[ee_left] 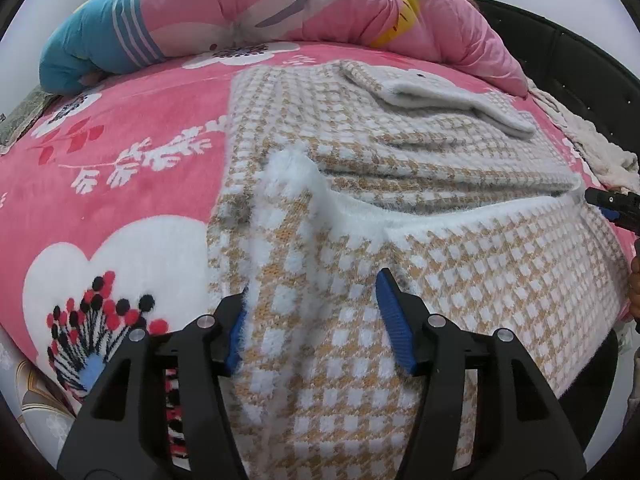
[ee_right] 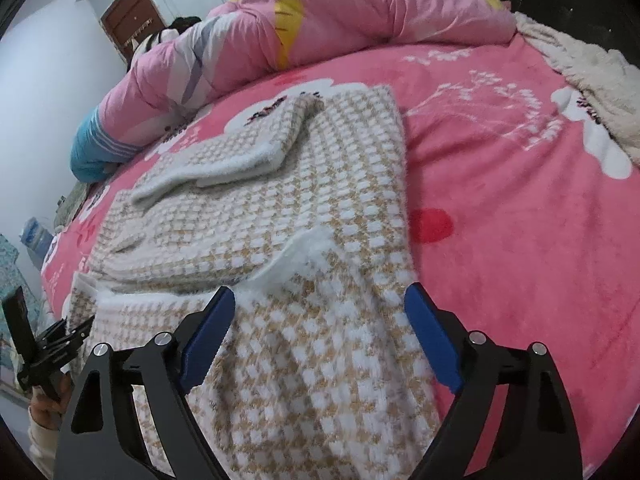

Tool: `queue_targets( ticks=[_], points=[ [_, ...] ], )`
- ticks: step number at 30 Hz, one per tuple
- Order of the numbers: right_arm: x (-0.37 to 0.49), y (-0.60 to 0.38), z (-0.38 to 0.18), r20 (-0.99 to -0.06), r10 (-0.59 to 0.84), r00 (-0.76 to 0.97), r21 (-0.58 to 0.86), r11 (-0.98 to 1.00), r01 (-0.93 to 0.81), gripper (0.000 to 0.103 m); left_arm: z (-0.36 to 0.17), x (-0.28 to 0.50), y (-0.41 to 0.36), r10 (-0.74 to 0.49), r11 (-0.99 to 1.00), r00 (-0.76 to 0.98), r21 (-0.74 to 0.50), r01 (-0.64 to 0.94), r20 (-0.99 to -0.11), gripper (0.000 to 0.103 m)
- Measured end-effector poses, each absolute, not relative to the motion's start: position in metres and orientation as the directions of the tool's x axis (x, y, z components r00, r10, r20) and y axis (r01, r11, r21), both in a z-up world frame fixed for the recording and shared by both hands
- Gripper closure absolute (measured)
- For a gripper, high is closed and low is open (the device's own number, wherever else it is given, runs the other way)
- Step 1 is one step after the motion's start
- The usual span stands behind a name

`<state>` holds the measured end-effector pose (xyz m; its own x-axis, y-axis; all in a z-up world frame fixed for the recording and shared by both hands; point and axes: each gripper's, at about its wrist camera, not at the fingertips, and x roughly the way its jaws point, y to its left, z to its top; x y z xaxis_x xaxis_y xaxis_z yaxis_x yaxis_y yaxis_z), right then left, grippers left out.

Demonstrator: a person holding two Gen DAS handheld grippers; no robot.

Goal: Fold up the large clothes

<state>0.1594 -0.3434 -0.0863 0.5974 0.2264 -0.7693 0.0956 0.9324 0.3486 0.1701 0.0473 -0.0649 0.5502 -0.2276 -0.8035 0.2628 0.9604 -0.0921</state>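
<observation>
Directly at twelve o'clock of both spread, empty grippers, left (ee_left: 310,320) and right (ee_right: 320,344), the sweater's (ee_left: 400,168) white-trimmed hem (ee_left: 460,210) is seen lying crosswise.

Left tool (ee_left: 312,320): pointing steeply down, jaws partly apart, blue pads (ee_left: 394,322) not pressing together. Right tool (ee_right: 320,344): also angled down, jaws spread wide, pads (ee_right: 434,344) clear of each other. A hand (ee_right: 46,398) grips the left tool's handle at the right view's lower left edge.
</observation>
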Motion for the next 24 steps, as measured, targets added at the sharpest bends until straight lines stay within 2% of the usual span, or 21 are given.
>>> queue_targets(
  ticks=[9,13,20,24],
  points=[
    [0.129,-0.345,-0.085,-0.768,0.305,0.564,0.409,0.910,0.064,0.022,-0.065,0.173,0.046,-0.234,0.958,0.536,-0.097,0.271,-0.811,0.047],
    [0.140,-0.352,-0.082,-0.744,0.345,0.573,0.456,0.888,0.057,0.028,-0.065,0.173,0.046,-0.233,0.958,0.535,-0.095,0.272,-0.812,0.046],
    [0.158,-0.356,-0.095,-0.709,0.413,0.571,0.529,0.848,0.043,0.030,-0.066,0.175,0.047,-0.241,0.959,0.532,-0.116,0.259,-0.812,0.046],
    [0.140,-0.359,-0.097,-0.696,0.458,0.554,0.569,0.821,0.036,0.036,-0.066,0.175,0.048,-0.243,0.958,0.531,-0.116,0.261,-0.812,0.045]
  ],
)
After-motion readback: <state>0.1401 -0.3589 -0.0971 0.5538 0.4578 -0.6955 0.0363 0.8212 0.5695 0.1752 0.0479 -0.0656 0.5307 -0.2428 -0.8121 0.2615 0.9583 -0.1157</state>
